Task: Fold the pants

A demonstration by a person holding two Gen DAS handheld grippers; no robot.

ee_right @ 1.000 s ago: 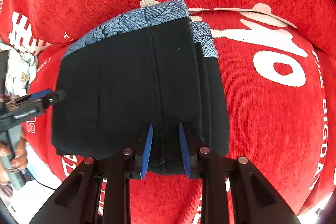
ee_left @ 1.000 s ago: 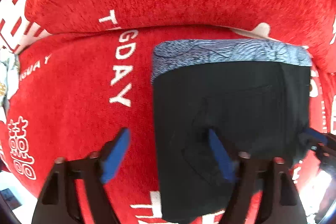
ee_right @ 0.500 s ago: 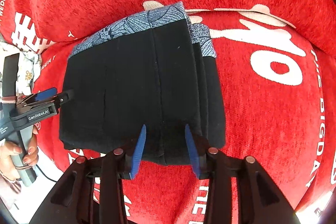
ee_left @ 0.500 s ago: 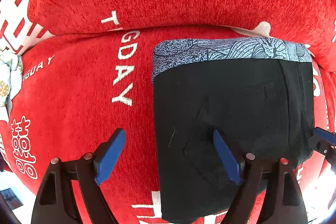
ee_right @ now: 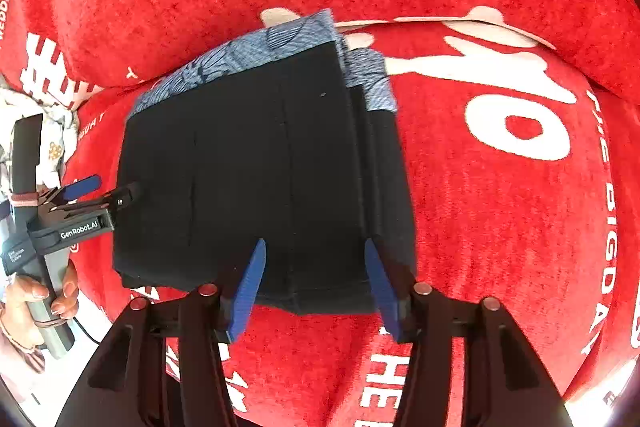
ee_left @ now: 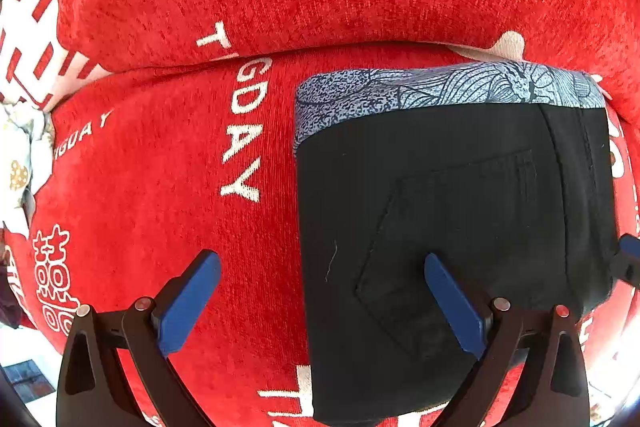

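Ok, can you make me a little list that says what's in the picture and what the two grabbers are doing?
pants: black pants folded into a flat packet, patterned blue waistband at the far edge
surface: red plush cover with white lettering
left gripper: open, jaws just been opening, straddling the packet's left edge, not pinching it
right gripper: open, jaws just been opening, over the packet's near edge, pads off the cloth
fold: looks finished

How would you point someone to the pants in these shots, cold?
Start from the red sofa seat cushion printed with white lettering. On it lies a flat, squarish folded bundle, the black pants, just in front of the back cushion. Nothing else there is black, and a blue-grey leaf-patterned band runs along its far edge.
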